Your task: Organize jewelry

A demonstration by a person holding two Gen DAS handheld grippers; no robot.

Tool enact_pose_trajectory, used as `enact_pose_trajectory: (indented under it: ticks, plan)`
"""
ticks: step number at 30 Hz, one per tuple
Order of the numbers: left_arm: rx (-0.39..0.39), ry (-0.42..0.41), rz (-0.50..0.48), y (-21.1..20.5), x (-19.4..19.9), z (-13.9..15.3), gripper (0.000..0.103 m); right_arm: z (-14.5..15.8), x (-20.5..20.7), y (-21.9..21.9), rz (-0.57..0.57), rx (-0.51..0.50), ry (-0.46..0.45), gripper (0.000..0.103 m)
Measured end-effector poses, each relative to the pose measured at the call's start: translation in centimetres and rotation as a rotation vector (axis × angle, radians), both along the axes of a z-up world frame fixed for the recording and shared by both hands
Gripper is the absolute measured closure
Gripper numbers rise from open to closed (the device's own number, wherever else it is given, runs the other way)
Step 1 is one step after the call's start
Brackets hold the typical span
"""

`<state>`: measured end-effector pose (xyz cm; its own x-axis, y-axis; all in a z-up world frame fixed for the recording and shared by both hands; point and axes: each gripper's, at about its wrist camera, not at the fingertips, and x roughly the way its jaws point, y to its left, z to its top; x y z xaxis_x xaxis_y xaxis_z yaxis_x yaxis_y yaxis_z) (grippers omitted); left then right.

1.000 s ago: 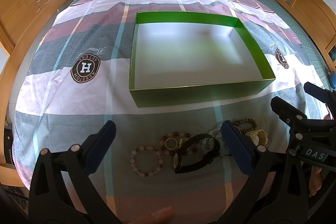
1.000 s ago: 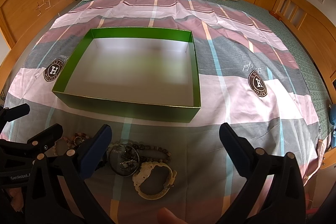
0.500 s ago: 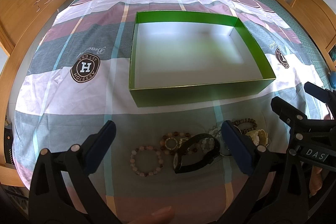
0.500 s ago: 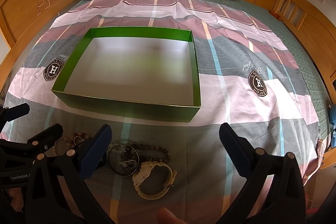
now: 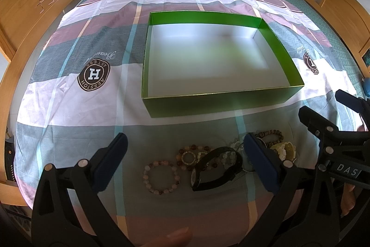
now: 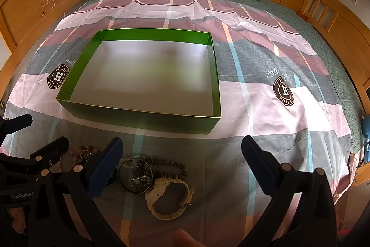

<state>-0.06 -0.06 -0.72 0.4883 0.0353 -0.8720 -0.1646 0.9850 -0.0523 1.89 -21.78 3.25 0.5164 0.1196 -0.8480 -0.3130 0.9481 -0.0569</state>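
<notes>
Bedspread (image 5: 69, 108) with "AESSTOH" crest (image 5: 93, 74); left gripper (image 5: 185, 159) and right gripper (image 6: 181, 161) both spread wide.

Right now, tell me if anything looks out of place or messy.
The jewelry is heaped loose on the bedspread in front of the green box, which looks empty. The black watch lies across bead bracelets, and the cream watch sits beside a metal ring of charms.

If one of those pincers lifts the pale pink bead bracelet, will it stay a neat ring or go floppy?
Probably floppy: the pink bead bracelet looks like separate round beads on a string, so it would likely sag into a drooping loop. The smooth beads may slip or roll between the pads. It looks small and light, and the soft bedsheet may give under a push.
</notes>
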Motion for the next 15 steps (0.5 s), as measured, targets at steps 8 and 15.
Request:
enact_pose_trajectory:
  ticks: [8,15]
  plan:
    - [0.000,0.000,0.001,0.00,0.01,-0.01,0.002,-0.34,0.38,-0.66,-0.028,-0.025,-0.001,0.001]
    - [-0.014,-0.004,0.012,0.49,-0.25,-0.42,0.002,-0.29,0.53,-0.85,-0.039,-0.056,-0.005,0.001]
